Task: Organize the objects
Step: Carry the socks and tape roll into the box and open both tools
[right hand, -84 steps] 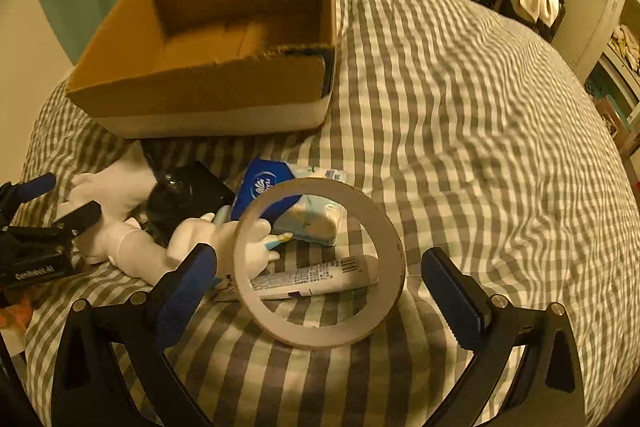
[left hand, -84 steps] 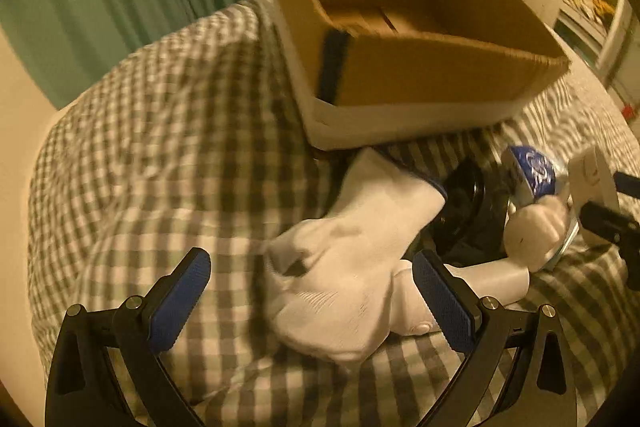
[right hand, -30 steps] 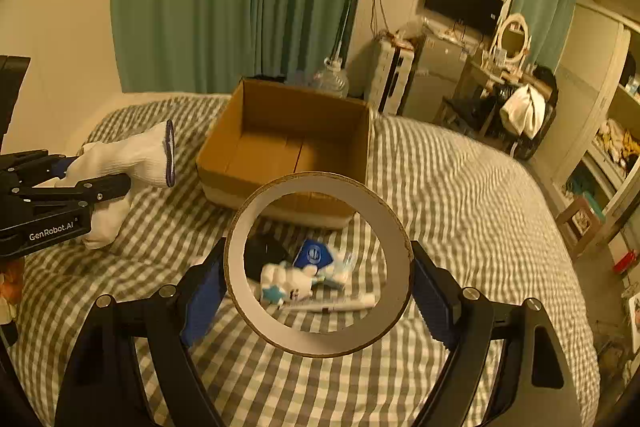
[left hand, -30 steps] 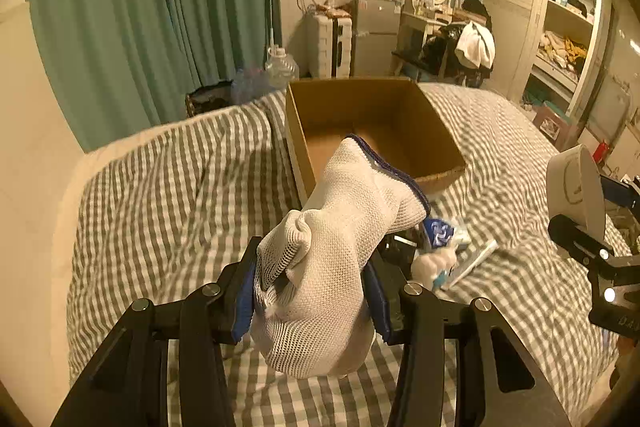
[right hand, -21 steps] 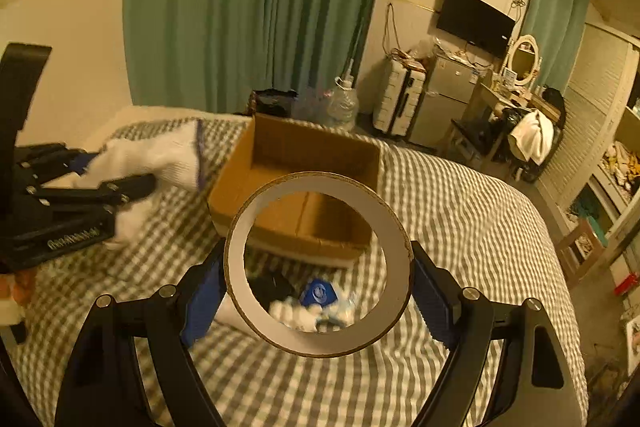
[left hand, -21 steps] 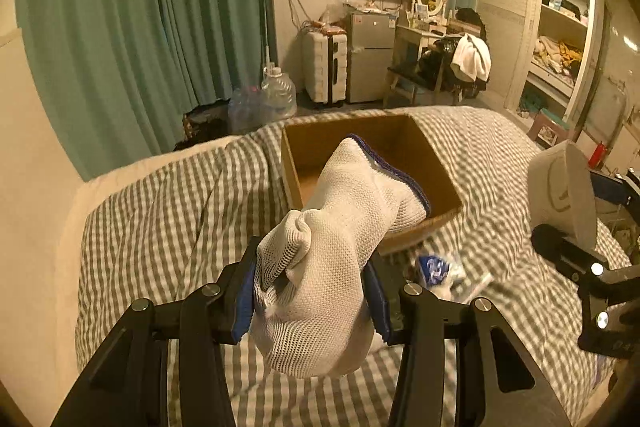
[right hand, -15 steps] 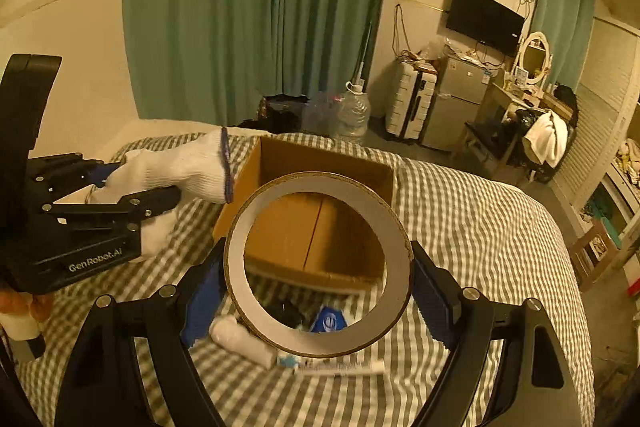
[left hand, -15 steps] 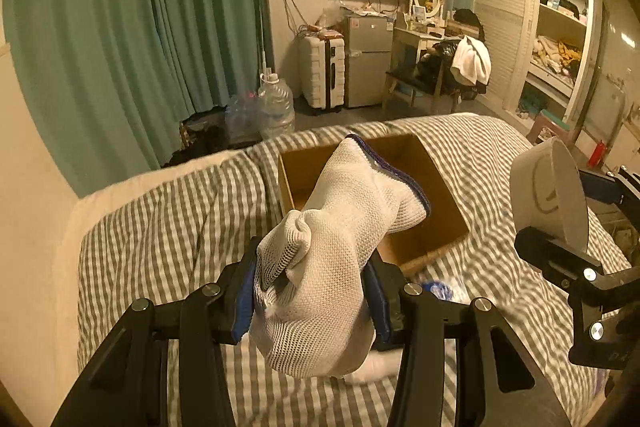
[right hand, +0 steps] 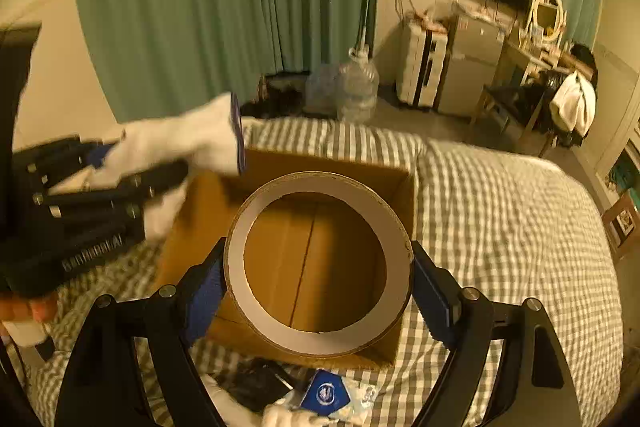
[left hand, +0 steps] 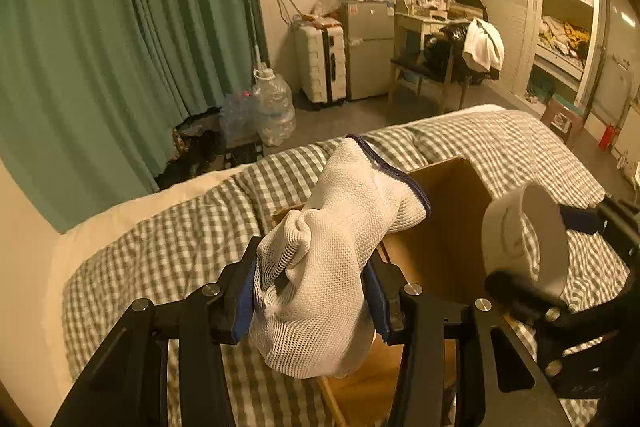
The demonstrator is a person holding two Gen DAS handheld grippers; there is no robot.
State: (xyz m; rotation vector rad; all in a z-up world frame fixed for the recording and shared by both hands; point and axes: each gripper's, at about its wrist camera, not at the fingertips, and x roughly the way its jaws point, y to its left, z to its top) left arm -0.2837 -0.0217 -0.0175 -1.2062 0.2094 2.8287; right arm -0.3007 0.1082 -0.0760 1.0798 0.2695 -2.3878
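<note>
Both items came off the bed and are now carried up over the box (right hand: pixel 404 187): 2.8 s back the sock and tape ring lay in the pile with both claws wide open around them; now each is clamped and the box sits directly under the right claw. So pick is done and the drop is next, judging by the alignment. Left claw (left hand: pixel 312 301): narrow, blue pads squeezing the bunched middle of the white sock (left hand: pixel 332 259), cuff sticking up and forward over the box's near-left corner; it's beside the rim rather than centred, so it likely needs a bit more travel before release. Right claw (right hand: pixel 318 281): about mid-width, pads pressed on opposite outer sides of the tape ring (right hand: pixel 318 267), ring held face-on so the bare box floor shows through its hole. The box looks empty so far. The rest of the pile is on the checked bed (right hand: pixel 500 227) just in front of the box: blue packet (right hand: pixel 325 395), something black (right hand: pixel 256 385), other white bits partly hidden.
</note>
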